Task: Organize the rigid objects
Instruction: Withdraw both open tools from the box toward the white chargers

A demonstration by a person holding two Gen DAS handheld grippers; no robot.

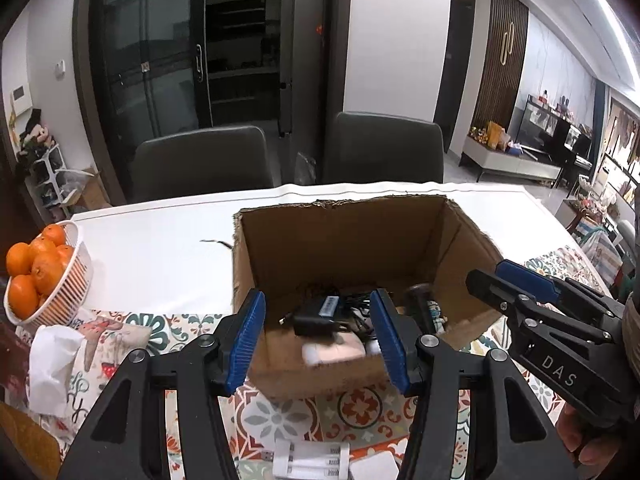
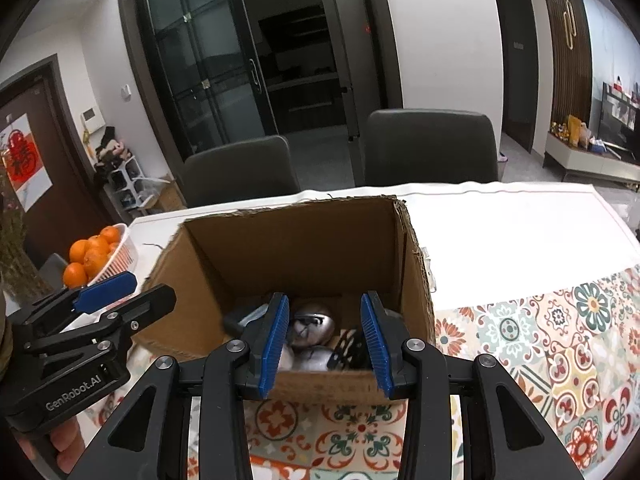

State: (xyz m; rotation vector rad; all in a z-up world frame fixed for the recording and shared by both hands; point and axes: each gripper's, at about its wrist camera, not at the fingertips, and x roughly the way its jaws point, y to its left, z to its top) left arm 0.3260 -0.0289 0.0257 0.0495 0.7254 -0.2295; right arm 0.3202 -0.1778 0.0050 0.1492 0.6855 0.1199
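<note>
An open cardboard box (image 1: 344,236) stands on the table, and it also shows in the right wrist view (image 2: 296,248). Inside lie a black power adapter (image 1: 316,314) with a cable, a pinkish-white item (image 1: 332,350) and a dark tool (image 1: 420,308). The right wrist view shows a shiny silver object (image 2: 312,326) and a black piece (image 2: 346,350) in the box. My left gripper (image 1: 318,338) is open and empty, just in front of the box's near wall. My right gripper (image 2: 324,340) is open and empty over the near wall. A white battery charger (image 1: 310,460) lies on the table below the left gripper.
A white basket of oranges (image 1: 60,280) stands at the left, with a crumpled white tissue (image 1: 52,364) beside it. Two dark chairs (image 1: 204,164) stand behind the table. A patterned cloth (image 2: 560,344) covers the near part of the white table (image 2: 520,236).
</note>
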